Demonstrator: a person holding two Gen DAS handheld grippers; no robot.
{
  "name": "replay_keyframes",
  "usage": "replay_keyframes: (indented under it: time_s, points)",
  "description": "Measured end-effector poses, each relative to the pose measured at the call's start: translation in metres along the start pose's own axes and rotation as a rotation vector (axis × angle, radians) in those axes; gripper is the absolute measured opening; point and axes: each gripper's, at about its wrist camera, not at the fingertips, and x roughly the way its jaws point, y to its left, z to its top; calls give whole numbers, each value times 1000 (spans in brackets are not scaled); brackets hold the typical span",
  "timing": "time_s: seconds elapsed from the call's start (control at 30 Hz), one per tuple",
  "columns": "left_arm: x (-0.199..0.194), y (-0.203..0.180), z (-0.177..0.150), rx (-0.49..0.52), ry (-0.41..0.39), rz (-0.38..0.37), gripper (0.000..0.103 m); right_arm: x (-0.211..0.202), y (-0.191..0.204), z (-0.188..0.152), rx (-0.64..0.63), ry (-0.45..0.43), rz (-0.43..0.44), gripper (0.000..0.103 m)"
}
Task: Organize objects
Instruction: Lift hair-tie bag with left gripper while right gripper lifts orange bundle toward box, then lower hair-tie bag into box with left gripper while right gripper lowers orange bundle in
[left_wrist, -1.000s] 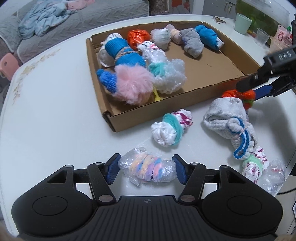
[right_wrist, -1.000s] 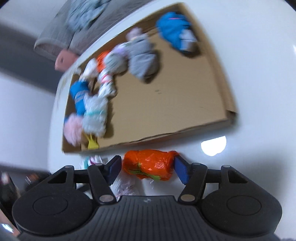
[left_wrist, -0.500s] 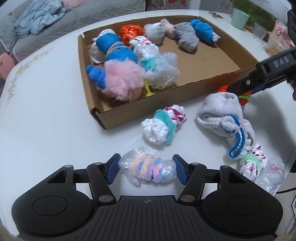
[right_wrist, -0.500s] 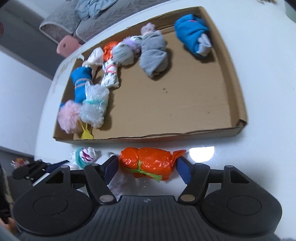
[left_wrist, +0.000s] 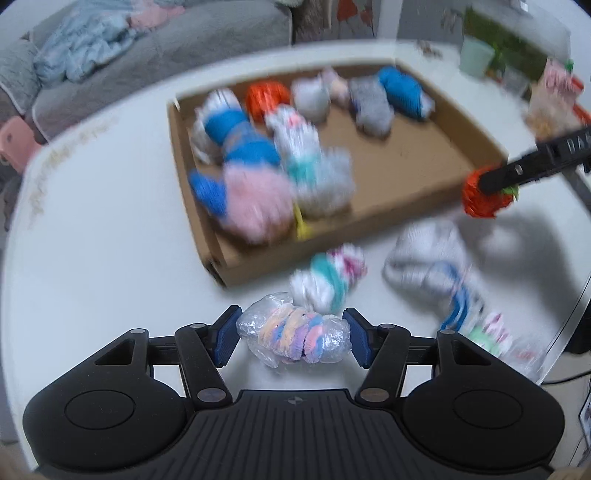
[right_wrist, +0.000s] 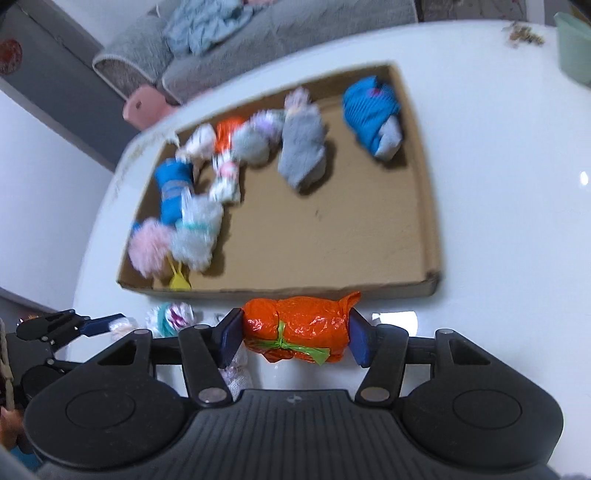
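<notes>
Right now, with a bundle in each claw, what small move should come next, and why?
Probably carry the right claw, whose jaws are closing on the orange bundle, forward over the cardboard tray and down onto its bare floor. That bundle is just short of the near wall, and the tray's near right part looks free. The left claw can follow with its pastel bundle.

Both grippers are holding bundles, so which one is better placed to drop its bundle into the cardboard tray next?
Probably the right hand-held gripper. Its jaws are closing on the orange bundle, which hangs right at the cardboard tray rim beside bare floor. The left hand-held gripper, holding the pastel bundle, sits further back.
</notes>
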Motion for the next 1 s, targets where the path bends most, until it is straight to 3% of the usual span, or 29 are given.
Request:
replay_keyframes:
  time_s: [0.23,0.37,0.5,0.67,0.83,1.0]
  points:
    - [-59,-5,52,7,-202,31,65,-53,4,24,-100,-220,8,54]
    - [-63,-21,75,36,-270,24,65,-73,12,33,-296,-357,-41,54]
    - [-42,-45,94,109,-266,5,65,-72,28,36,-538,-442,-49,54]
    - [-24,-64,114,203,-285,3,65,-41,48,35,-830,-439,-53,54]
    - [2,-76,119,335,-271,12,65,-17,51,41,-888,-377,-31,54]
    - [36,-70,115,339,-211,9,65,-4,53,42,-914,-322,-32,54]
